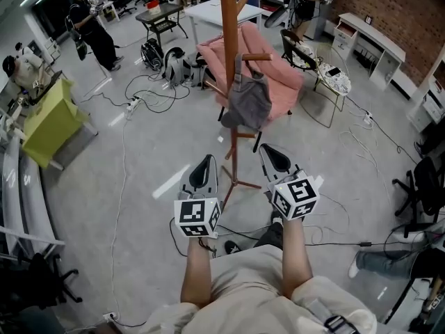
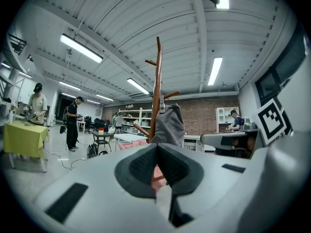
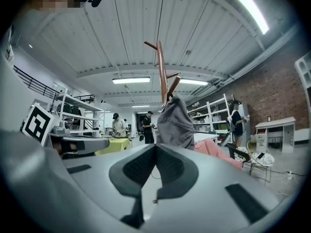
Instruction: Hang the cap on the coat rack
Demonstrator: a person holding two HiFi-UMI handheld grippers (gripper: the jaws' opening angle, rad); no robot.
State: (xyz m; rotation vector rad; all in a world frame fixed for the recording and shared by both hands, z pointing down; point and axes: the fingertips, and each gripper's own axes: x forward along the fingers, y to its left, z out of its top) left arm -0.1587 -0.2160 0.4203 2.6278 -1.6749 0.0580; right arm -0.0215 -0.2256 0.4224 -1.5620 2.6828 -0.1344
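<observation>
Cap (image 1: 247, 101): hangs on rack (image 1: 229, 40), 12 o'clock. Left gripper (image 1: 206, 162), right gripper (image 1: 265, 150): jaws pressed together, empty. Risk: shallow hooking lets cap slip.

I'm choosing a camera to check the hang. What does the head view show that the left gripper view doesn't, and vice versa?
Head view only: the person's arms and the base of the coat rack on the floor. Left gripper view only: the rack's top end and the ceiling beams overhead. Both: the grey cap hanging on the rack, with the left gripper shut and empty short of it.
</observation>
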